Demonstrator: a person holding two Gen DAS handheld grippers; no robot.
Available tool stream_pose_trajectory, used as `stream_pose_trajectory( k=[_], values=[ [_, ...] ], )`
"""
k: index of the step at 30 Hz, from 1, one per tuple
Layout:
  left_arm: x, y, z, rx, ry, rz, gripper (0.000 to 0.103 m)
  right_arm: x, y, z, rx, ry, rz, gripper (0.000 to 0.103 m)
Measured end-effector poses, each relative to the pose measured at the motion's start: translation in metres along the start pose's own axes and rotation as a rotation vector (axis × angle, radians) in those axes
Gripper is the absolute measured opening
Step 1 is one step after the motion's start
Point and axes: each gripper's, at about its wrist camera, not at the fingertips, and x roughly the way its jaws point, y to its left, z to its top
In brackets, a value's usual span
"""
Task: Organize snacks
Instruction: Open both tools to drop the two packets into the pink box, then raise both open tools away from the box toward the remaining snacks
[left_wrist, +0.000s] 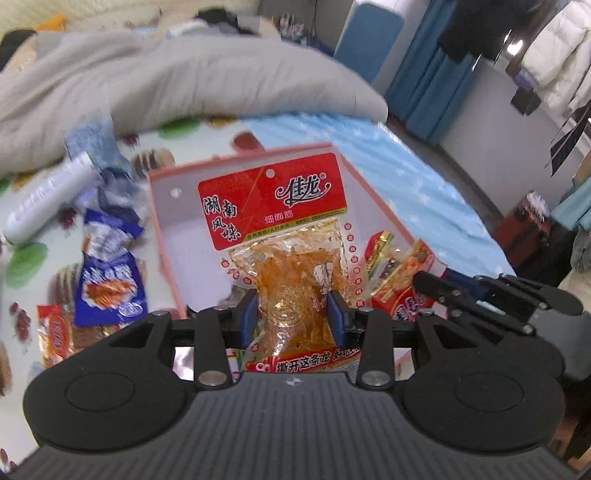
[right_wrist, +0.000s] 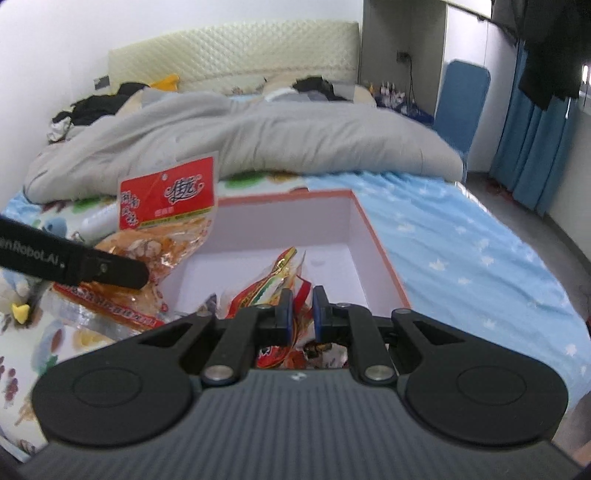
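Note:
My left gripper (left_wrist: 292, 310) is shut on a red-topped packet of orange spicy strips (left_wrist: 291, 236) and holds it upright over the near left edge of the orange-rimmed white box (left_wrist: 162, 206). The packet also shows in the right wrist view (right_wrist: 166, 206), with the left gripper's finger across it. My right gripper (right_wrist: 302, 314) is over the box (right_wrist: 376, 240), its blue pads close together around the top of a red and yellow snack bag (right_wrist: 266, 284) lying in the box. That bag shows in the left wrist view (left_wrist: 399, 273) beside the right gripper (left_wrist: 436, 284).
Blue snack packets (left_wrist: 107, 284), an orange packet (left_wrist: 55, 332) and a white bottle (left_wrist: 48, 199) lie on the patterned sheet left of the box. A grey duvet (right_wrist: 258, 136) lies behind it. The blue starred sheet (right_wrist: 480, 258) stretches right to the bed's edge.

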Motion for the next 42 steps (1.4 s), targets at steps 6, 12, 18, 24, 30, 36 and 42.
stream_pose_trajectory(
  k=[6, 12, 18, 24, 30, 36, 42],
  values=[
    [0.021, -0.003, 0.0, -0.017, 0.066, 0.0, 0.071, 0.011, 0.0, -0.008, 0.022, 0.042, 0.007, 0.038],
    [0.005, -0.014, 0.003, 0.041, 0.025, 0.039, 0.082, -0.003, 0.001, -0.008, 0.02, 0.01, 0.022, 0.053],
    [-0.024, -0.024, 0.002, 0.047, -0.027, 0.009, 0.082, -0.025, 0.004, -0.001, 0.02, -0.038, 0.038, 0.053],
    [-0.062, -0.03, -0.01, 0.08, -0.111, 0.009, 0.082, -0.051, 0.003, 0.001, 0.047, -0.086, 0.054, 0.053],
    [-0.103, -0.03, -0.03, 0.095, -0.207, 0.021, 0.082, -0.08, 0.005, -0.002, 0.053, -0.137, 0.065, 0.053],
    [-0.134, -0.021, -0.055, 0.075, -0.279, 0.036, 0.085, -0.103, 0.018, -0.014, 0.081, -0.173, 0.095, 0.053],
    [-0.158, -0.005, -0.09, 0.052, -0.323, 0.075, 0.086, -0.121, 0.041, -0.029, 0.079, -0.198, 0.141, 0.053]
  ],
)
